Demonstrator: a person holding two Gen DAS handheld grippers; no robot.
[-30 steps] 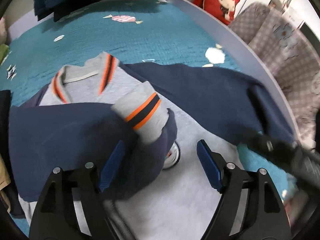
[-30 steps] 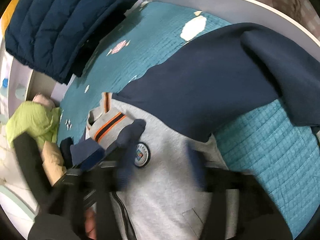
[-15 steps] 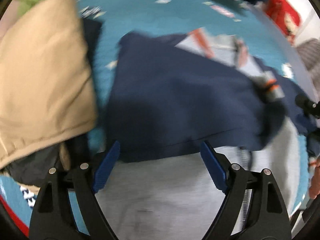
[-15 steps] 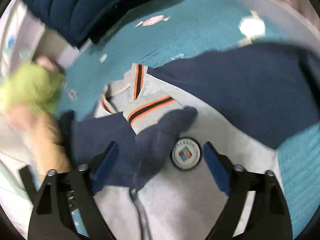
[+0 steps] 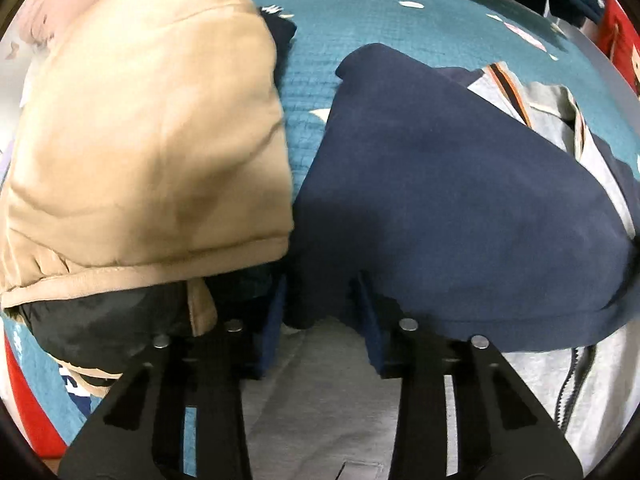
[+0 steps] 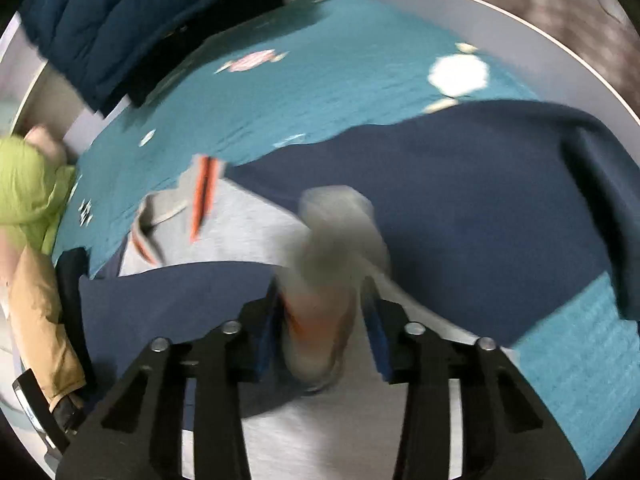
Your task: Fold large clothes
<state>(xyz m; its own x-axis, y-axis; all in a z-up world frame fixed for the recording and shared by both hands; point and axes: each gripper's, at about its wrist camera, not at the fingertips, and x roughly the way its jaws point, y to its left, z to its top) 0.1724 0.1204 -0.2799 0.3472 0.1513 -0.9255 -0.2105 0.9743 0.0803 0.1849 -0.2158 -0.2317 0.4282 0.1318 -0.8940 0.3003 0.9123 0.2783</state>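
Two grippers closing on zip jacket spread over teal bed: left gripper pinching navy sleeve fold edge, right gripper nipping grey striped cuff. Sleeve-fold step. Next likely: firm clamp, then carry sleeve across grey body.

We count one grey-and-navy jacket, one tan coat, one quilted navy coat, one green garment, and two grippers.

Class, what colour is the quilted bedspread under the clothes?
Teal bedspread with pale printed shapes; the right wrist view shows it best.
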